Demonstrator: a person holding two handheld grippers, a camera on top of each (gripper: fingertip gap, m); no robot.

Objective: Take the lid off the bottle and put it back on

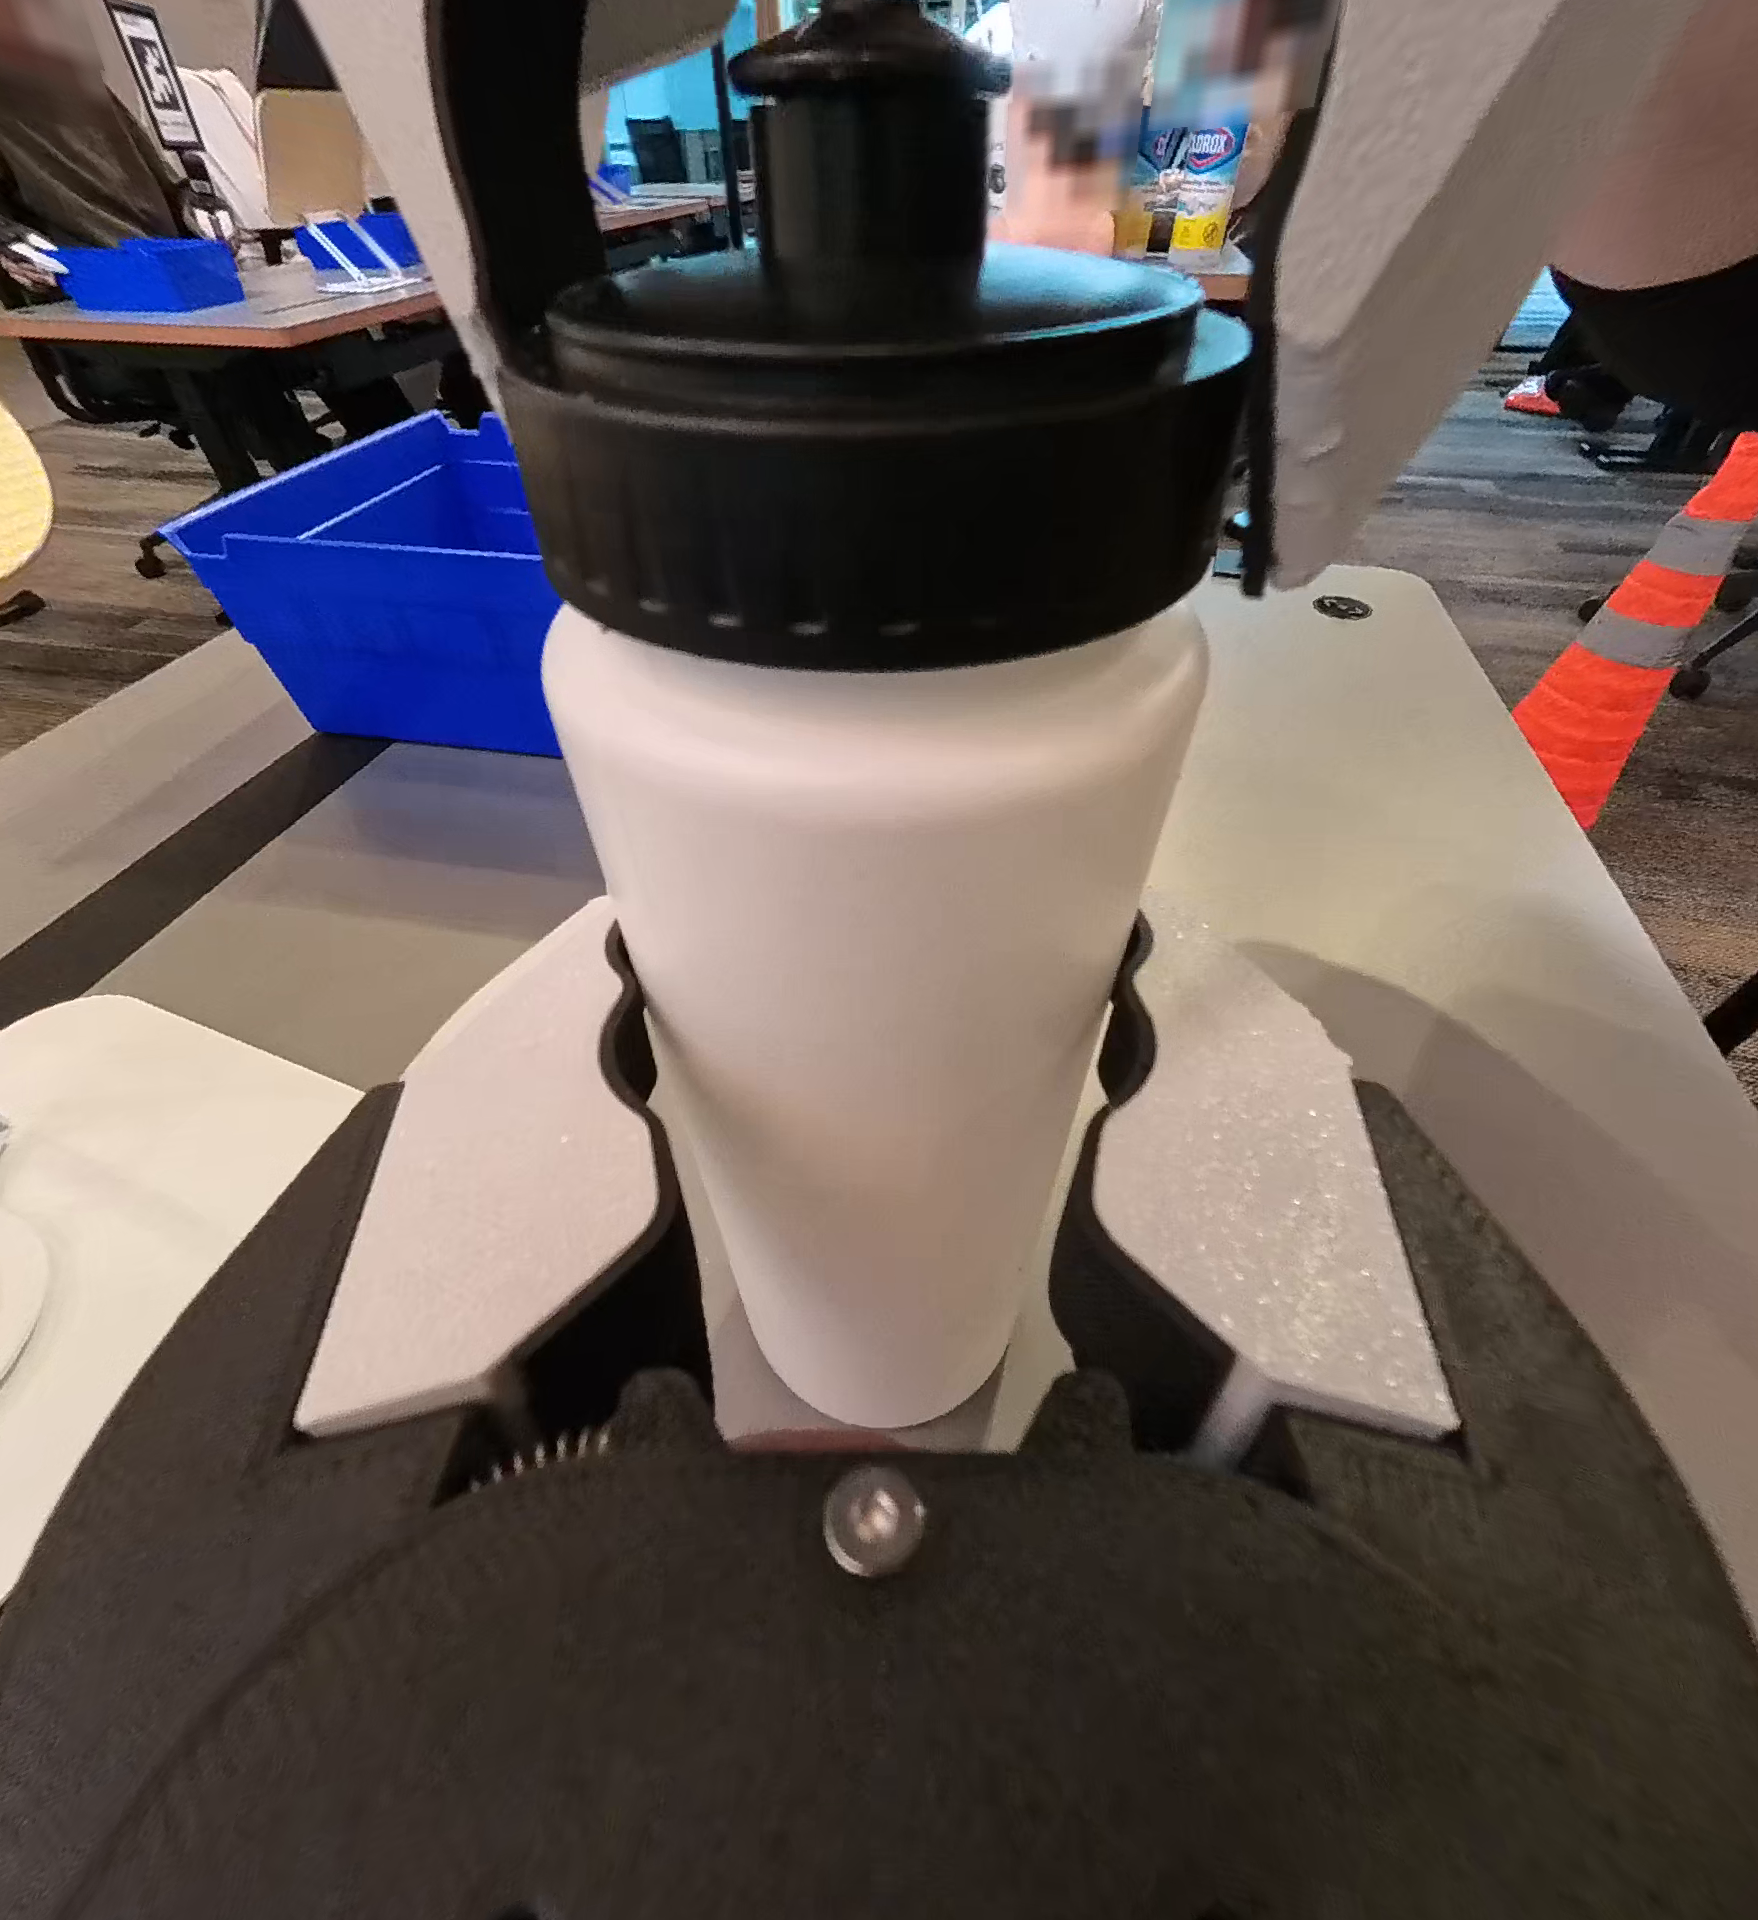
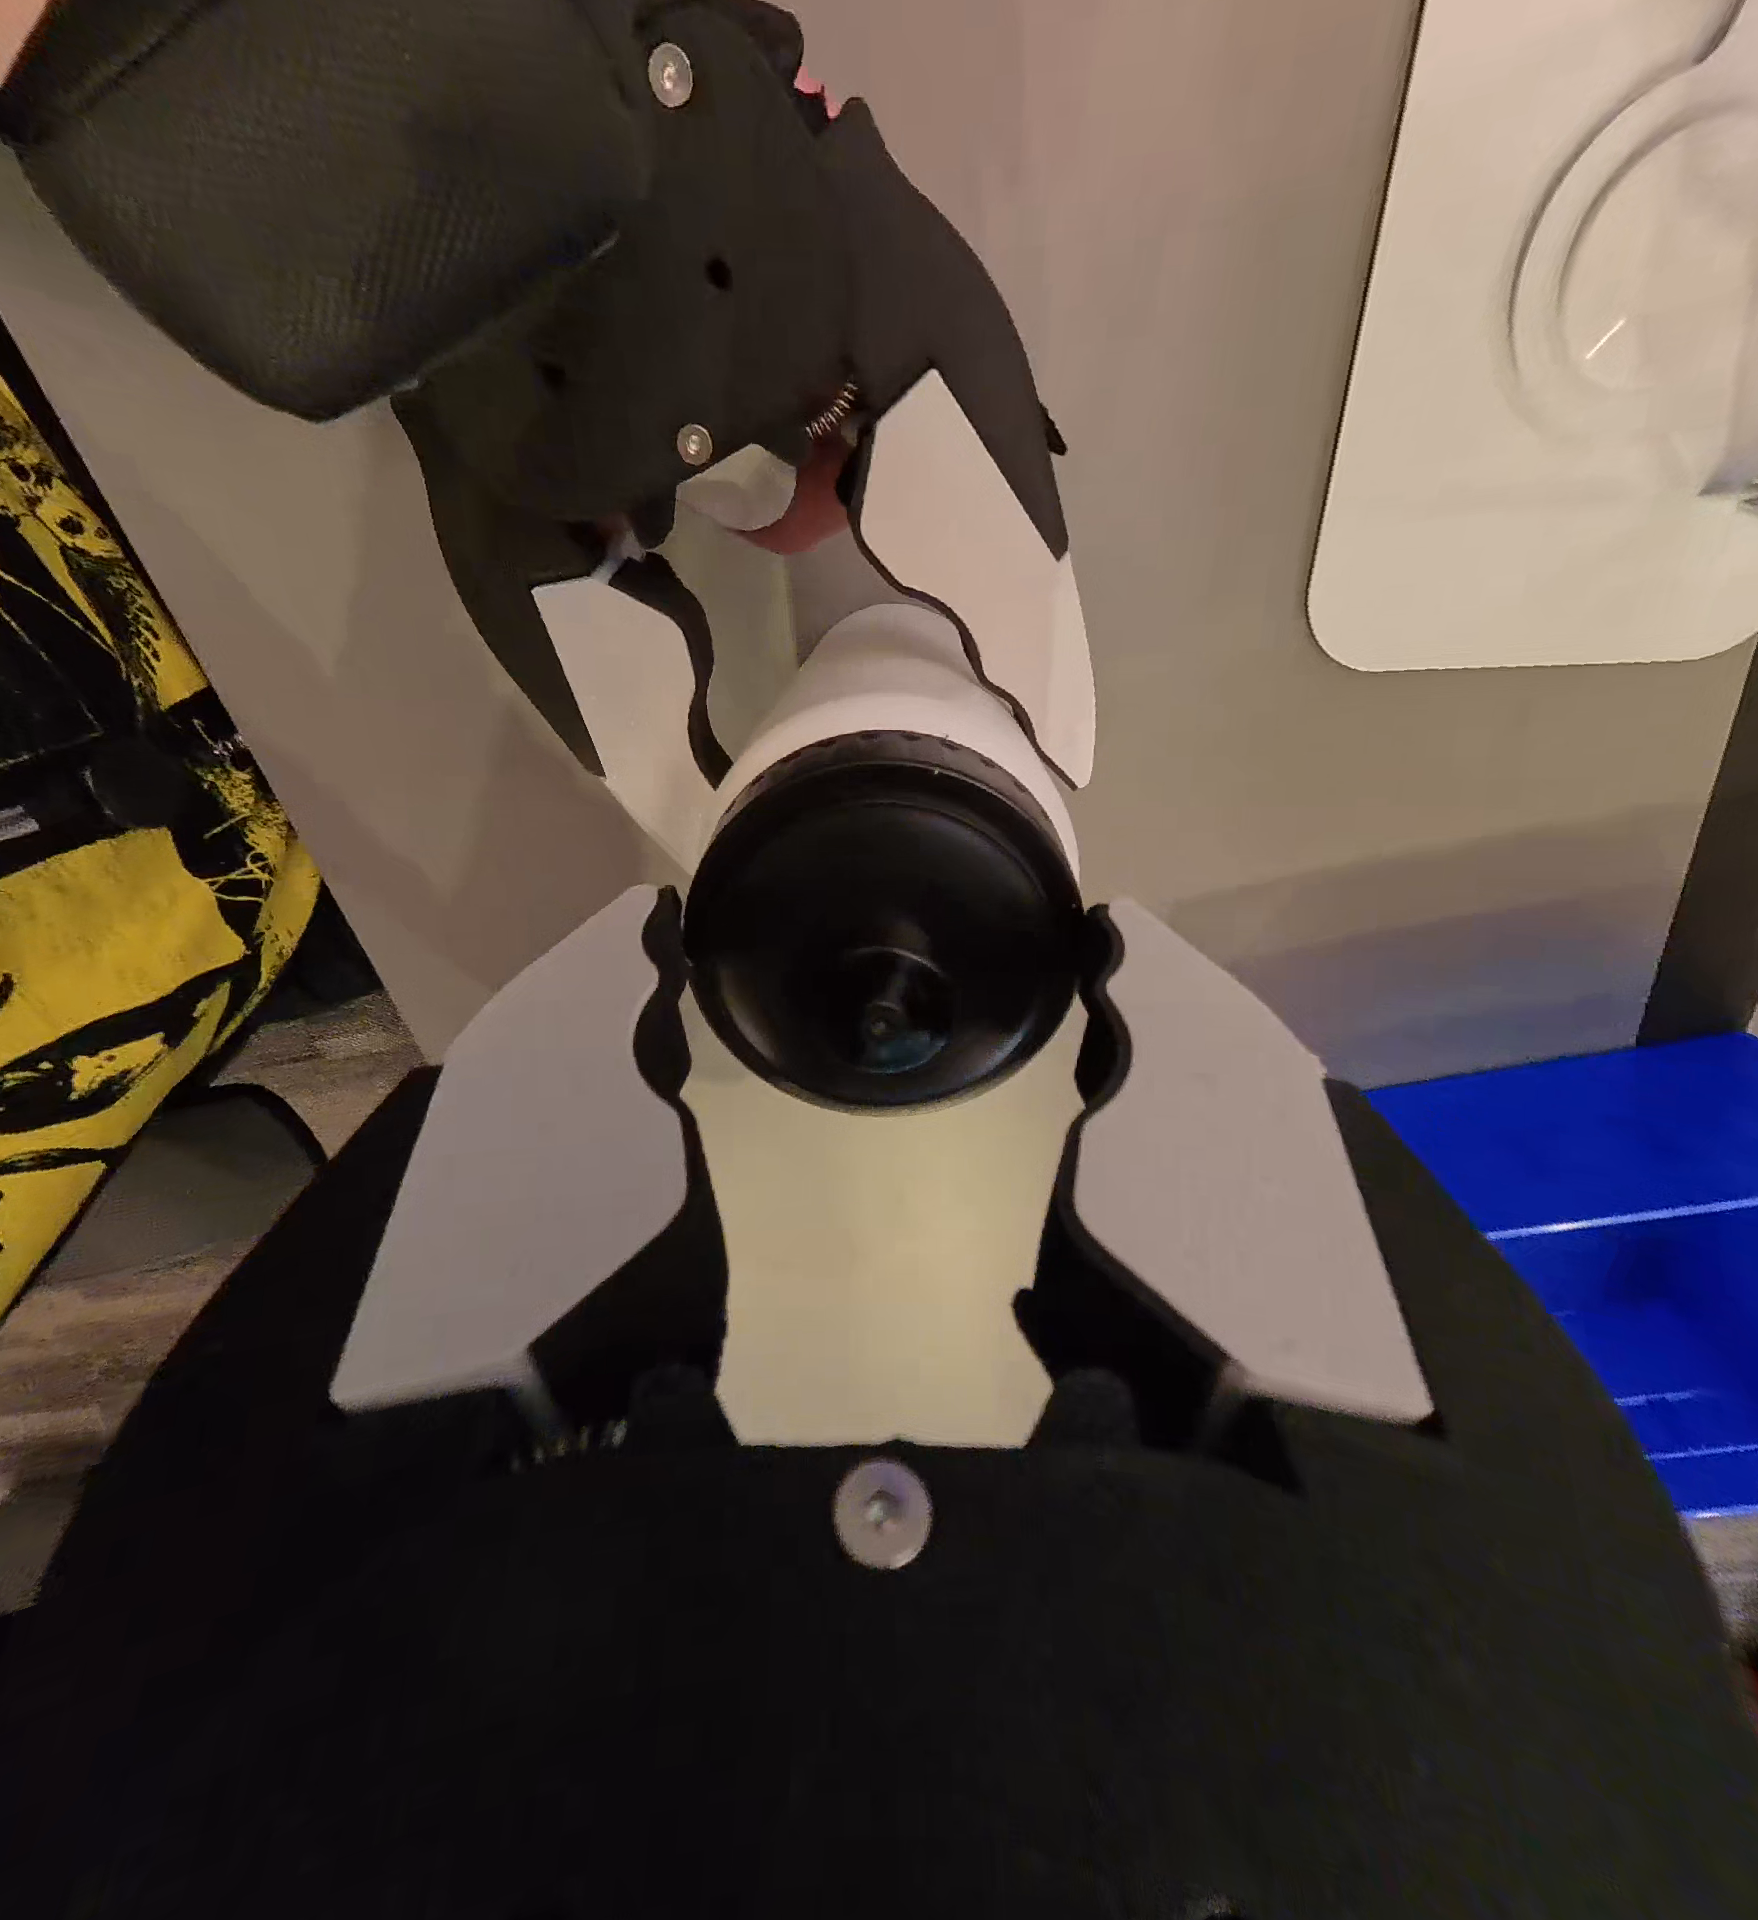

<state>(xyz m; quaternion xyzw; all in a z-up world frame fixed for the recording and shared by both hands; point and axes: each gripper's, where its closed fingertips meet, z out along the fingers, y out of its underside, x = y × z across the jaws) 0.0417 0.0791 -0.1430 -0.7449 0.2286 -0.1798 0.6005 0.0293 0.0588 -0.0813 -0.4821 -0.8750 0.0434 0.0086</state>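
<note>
Centrally in the left wrist view, the left gripper [image 1: 875, 997] clamps the white bottle [image 1: 875, 883] around its body, upright over the pale table [image 1: 1374, 790]. From above, the right gripper [image 2: 880, 971] squeezes the black lid [image 2: 880, 925], which sits on the bottle's neck. At the frame's left stands a blue bin [image 1: 376, 613].

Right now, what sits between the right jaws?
The bottle's black lid sits between the right gripper jaws, both touching its rim, in the right wrist view. The left gripper clamps the white bottle.
</note>
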